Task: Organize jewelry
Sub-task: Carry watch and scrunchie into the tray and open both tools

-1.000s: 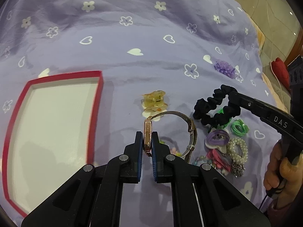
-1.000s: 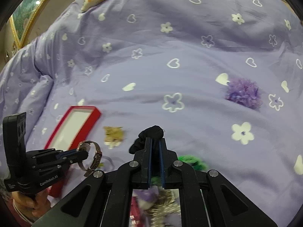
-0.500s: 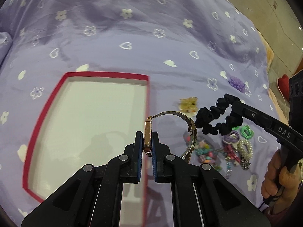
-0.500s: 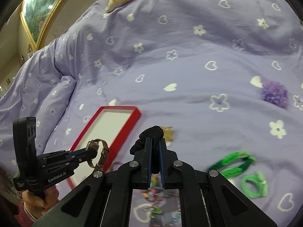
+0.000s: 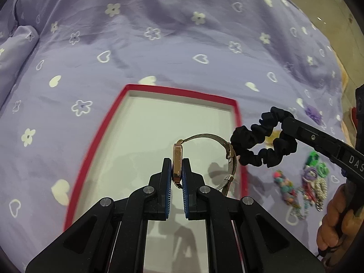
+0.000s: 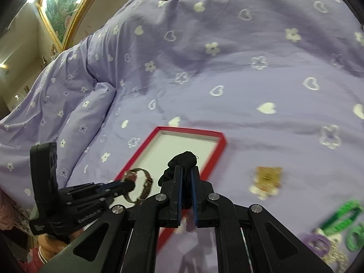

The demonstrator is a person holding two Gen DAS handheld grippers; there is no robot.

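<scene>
My left gripper (image 5: 177, 174) is shut on the rose-gold case of a wristwatch (image 5: 178, 159), whose mesh strap (image 5: 229, 159) loops out to the right. It hangs above the white floor of a red-rimmed tray (image 5: 182, 92) lying on the purple bedspread. My right gripper (image 6: 186, 174) is shut on a black scrunchie (image 6: 183, 159), held over the tray's (image 6: 188, 130) near right corner. In the left wrist view the scrunchie (image 5: 261, 141) hangs just right of the watch strap. The right wrist view shows the left gripper (image 6: 127, 185) with the watch (image 6: 136, 187) at lower left.
A heap of hair ties, beads and pearl bands (image 5: 304, 182) lies on the bedspread right of the tray. A yellow hair clip (image 6: 266, 179) and green ties (image 6: 341, 216) lie nearby. A purple scrunchie (image 5: 314, 112) sits farther right. A folded duvet ridge (image 6: 86, 113) rises at left.
Both grippers have carried their loads leftward, from above the jewelry heap to over the tray. The watch now hangs above the tray's floor, and the scrunchie has closed in beside it.
</scene>
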